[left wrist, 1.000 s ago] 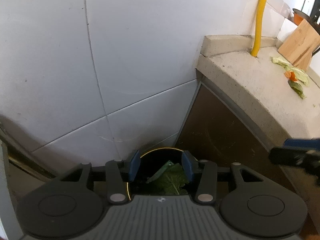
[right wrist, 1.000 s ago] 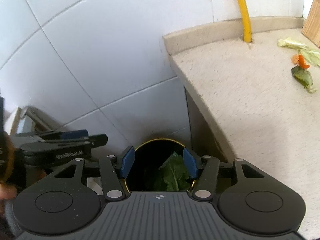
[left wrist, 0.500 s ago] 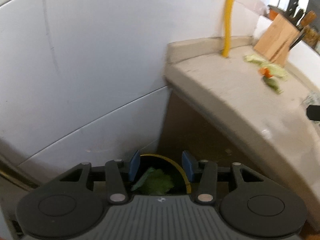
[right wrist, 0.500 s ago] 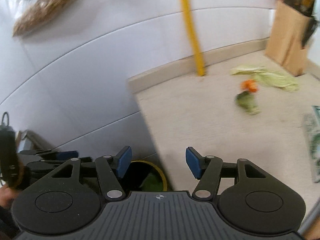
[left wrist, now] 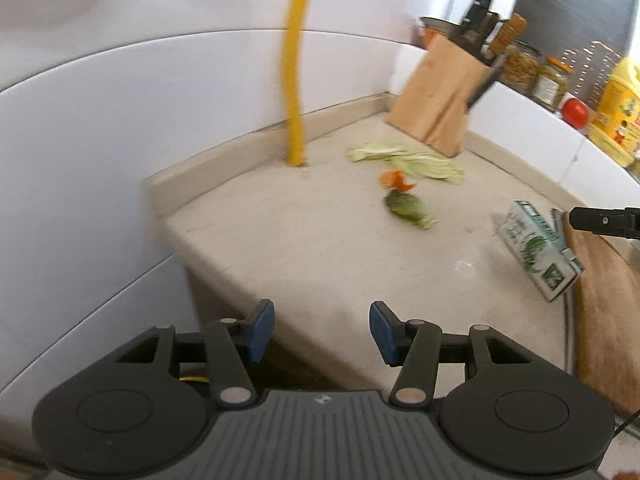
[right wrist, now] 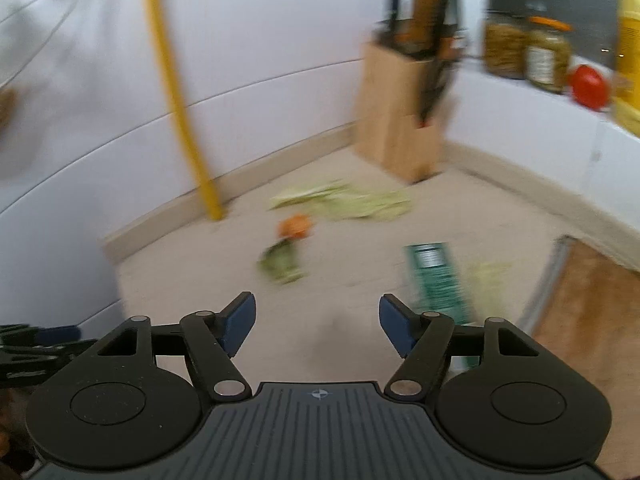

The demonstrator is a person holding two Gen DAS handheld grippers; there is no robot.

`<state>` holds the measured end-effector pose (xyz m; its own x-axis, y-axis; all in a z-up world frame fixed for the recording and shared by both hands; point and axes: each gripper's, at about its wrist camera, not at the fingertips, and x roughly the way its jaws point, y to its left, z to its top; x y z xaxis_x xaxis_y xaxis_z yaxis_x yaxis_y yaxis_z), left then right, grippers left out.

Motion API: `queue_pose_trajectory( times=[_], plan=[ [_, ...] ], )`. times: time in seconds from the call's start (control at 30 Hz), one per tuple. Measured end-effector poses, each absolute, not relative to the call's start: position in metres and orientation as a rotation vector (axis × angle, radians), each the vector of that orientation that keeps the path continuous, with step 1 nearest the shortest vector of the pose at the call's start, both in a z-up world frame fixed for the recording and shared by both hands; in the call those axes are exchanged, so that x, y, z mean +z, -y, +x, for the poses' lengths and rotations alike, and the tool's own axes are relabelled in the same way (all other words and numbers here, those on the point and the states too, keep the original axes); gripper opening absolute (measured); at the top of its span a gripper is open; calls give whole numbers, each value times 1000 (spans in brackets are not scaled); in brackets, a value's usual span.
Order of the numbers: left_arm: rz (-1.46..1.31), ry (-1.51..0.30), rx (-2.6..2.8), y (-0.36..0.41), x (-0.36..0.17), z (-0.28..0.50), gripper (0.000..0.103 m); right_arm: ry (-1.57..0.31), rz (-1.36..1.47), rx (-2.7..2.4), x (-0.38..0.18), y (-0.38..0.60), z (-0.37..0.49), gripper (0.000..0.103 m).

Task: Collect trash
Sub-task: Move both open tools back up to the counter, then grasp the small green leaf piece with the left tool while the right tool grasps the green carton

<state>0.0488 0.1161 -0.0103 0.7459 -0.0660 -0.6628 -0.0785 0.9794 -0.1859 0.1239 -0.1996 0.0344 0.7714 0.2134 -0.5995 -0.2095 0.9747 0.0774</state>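
Scraps [right wrist: 282, 264] well beyond opening hand-held gripper [right wrist: 318, 322]

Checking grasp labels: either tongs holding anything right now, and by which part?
Nothing is held. The left tongs and right tongs are both empty, jaws opening, above the counter; the scraps and carton lie untouched.

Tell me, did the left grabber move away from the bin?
Yes. The left gripper swung up from the bin toward the countertop; the yellow pipe now stands ahead.
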Motion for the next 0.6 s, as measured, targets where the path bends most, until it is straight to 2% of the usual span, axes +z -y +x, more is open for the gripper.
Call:
queue_pose_trajectory(
  times=[0.2, 0.6],
  plan=[
    [-184, -736, -55, -87, -8, 81, 47, -688, 38, 156, 23, 235, 135, 75],
    [-211, -782, -88, -66, -15, 162, 47, -772, 33, 164, -6, 237, 170, 74]
  ],
)
